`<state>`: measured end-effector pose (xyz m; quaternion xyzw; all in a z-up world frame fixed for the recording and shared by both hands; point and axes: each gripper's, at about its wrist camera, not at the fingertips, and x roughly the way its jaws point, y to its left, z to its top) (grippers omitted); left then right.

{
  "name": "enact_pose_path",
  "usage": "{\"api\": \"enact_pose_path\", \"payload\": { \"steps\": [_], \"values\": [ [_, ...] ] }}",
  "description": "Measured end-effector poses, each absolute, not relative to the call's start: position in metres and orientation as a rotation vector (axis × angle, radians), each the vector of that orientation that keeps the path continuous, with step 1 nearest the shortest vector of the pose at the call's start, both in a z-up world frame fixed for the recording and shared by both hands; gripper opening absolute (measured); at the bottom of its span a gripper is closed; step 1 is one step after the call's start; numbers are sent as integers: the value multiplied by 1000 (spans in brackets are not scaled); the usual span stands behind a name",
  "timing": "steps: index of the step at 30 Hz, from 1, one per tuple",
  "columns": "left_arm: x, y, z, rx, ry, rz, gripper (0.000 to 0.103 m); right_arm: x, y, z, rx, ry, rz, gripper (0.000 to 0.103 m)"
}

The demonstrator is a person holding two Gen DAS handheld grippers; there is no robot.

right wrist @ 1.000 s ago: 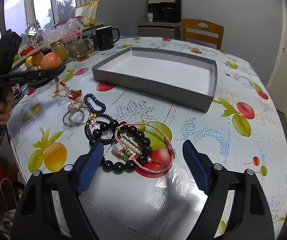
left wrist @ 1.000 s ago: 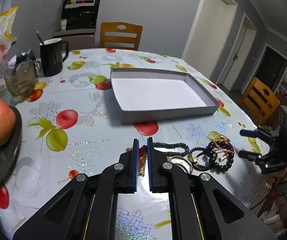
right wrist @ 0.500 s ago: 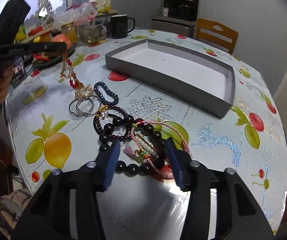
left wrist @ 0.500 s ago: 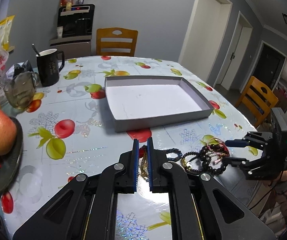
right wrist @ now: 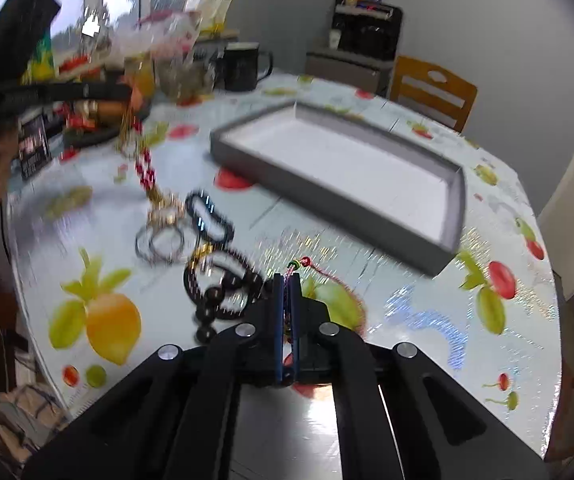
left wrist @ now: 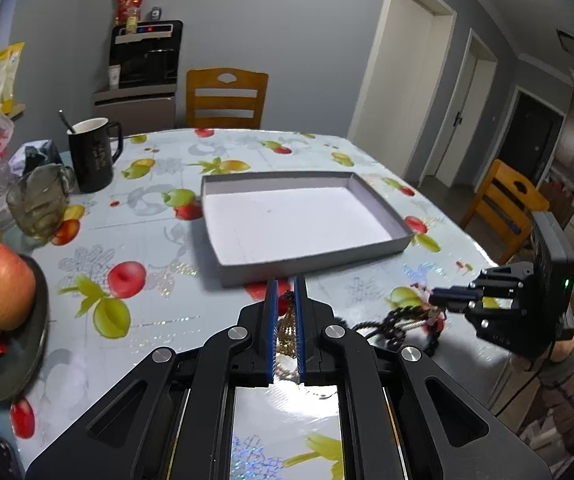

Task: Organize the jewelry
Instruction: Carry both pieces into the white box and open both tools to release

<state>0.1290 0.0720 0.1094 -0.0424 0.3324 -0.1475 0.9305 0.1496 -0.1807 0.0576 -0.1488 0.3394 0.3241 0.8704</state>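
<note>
My left gripper [left wrist: 286, 285] is shut on a gold and red necklace [left wrist: 287, 330] and holds it above the table; in the right wrist view the necklace [right wrist: 145, 168] hangs from it down toward the table. My right gripper [right wrist: 286, 278] is shut on a pink cord bracelet [right wrist: 329, 276]; it also shows in the left wrist view [left wrist: 437, 303]. Dark bead bracelets [right wrist: 223, 284], a blue bead bracelet [right wrist: 207, 216] and silver rings [right wrist: 159, 242] lie on the fruit-print tablecloth. The empty grey tray [left wrist: 307, 258] stands beyond them.
A black mug [left wrist: 91, 156], a glass mug [left wrist: 39, 204], a jar and a plate of fruit [left wrist: 3, 292] stand at the table's left. Wooden chairs [left wrist: 225, 98] stand at the far side and the right. The table edge is near my right gripper.
My right gripper has closed on the pink cord bracelet. My left gripper has risen with the necklace, lifting it off the table.
</note>
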Motion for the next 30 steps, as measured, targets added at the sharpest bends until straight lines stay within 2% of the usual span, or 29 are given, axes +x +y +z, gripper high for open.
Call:
{"api": "enact_pose_path", "payload": {
  "steps": [11,20,30],
  "values": [
    [143,58,139,-70,647,-335,8,165,-201,116,-183,616,693,3],
    [164,32,170,-9,593,-335,8,188,-203,123,-109,607,707,3],
    [215,4,179,26,564,-306,8,229,-197,122,-50,622,691,3]
  ]
}}
